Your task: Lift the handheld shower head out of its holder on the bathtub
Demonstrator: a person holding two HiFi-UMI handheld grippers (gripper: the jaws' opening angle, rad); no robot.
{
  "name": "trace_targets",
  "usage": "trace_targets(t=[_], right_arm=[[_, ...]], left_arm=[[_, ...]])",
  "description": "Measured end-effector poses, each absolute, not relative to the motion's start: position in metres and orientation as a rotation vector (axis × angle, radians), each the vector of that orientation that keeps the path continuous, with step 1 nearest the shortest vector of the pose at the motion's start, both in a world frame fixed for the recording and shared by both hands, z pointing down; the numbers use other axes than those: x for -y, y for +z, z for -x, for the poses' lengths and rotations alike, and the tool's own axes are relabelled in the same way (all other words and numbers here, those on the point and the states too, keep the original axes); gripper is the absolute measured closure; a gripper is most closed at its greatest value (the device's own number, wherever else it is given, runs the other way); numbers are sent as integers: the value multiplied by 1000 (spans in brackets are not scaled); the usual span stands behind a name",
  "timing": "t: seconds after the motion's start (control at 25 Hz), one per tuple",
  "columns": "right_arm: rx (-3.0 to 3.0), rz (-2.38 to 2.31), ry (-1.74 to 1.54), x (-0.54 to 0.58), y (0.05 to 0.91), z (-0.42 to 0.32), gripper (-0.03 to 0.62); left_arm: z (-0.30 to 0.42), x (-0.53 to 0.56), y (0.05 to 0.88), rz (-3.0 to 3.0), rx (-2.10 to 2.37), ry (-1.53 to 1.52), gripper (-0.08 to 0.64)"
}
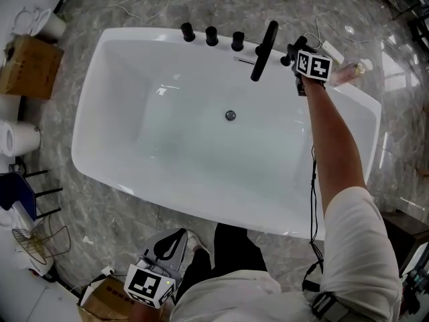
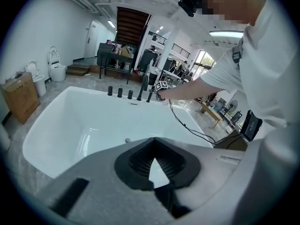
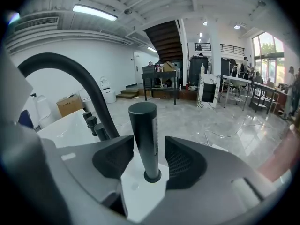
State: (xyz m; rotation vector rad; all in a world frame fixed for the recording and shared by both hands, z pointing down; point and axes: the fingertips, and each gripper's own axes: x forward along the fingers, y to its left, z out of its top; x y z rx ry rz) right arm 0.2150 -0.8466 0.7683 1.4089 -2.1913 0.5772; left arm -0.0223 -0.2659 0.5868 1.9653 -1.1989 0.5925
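The handheld shower head (image 3: 143, 135) is a black cylinder standing upright in its holder on the white bathtub rim (image 3: 140, 193). My right gripper (image 3: 149, 149) is open, with one jaw on each side of the cylinder and a narrow gap on both sides. In the head view this gripper (image 1: 295, 54) sits at the tub's far rim, right of the curved black spout (image 1: 264, 51), and hides most of the shower head. My left gripper (image 2: 153, 143) is shut on nothing and held low near the person's legs (image 1: 167, 250), outside the bathtub (image 1: 87, 113).
Three black knobs (image 1: 212, 35) stand left of the spout on the far rim. The drain (image 1: 230, 115) is in the tub floor. A black cable (image 1: 313, 200) hangs along the person's right arm. A cardboard box (image 1: 27, 66) and a wire basket (image 1: 40, 240) are on the floor at left.
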Motion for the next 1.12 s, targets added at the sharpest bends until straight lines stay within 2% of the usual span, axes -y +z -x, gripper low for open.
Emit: trace_targets(t=[0.16, 0.6, 1.12], right_arm=[[2197, -1418, 556, 852, 765, -213, 445], [2193, -1392, 501, 838, 759, -214, 448], [2262, -1373, 409, 814, 696, -210, 449]], left_arm=[[23, 266, 593, -1950, 1197, 579, 555], [23, 268, 588, -1969, 1208, 564, 557], [17, 259, 559, -2021, 1216, 546, 557]])
